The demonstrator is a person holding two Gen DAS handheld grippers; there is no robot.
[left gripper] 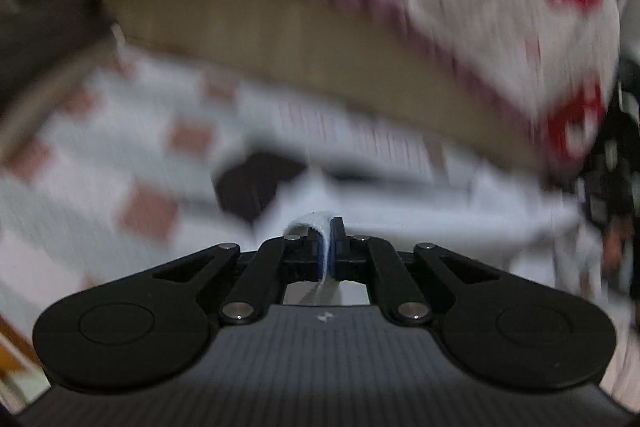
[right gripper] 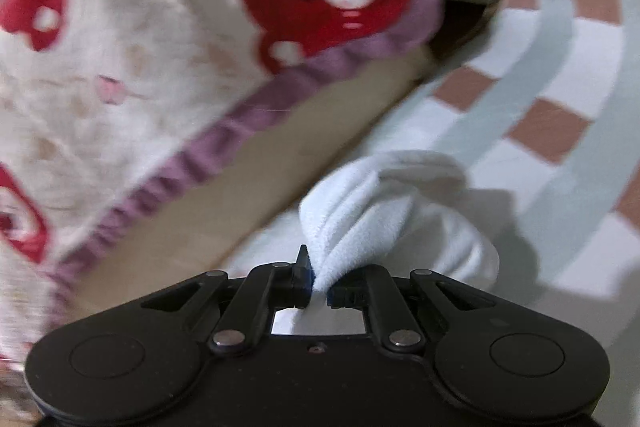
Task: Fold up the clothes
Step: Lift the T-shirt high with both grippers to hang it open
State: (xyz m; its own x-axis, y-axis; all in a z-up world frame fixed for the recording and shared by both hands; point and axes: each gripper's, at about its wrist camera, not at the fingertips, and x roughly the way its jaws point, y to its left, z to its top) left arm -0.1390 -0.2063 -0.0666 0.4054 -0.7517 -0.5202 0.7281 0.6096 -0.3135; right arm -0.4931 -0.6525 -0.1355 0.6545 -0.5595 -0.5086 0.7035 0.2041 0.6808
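Two edges of white garment (right gripper: 384, 219), one pinched in each tool.

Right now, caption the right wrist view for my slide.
Right hand-held gripper shut on bunched white cloth over a checked mat.

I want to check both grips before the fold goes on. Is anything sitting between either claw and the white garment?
Nothing visible does. The left claw is shut on a thin edge of the white garment, and the right claw is shut on a bunched fold of it. The red-patterned blanket lies apart, beyond both.
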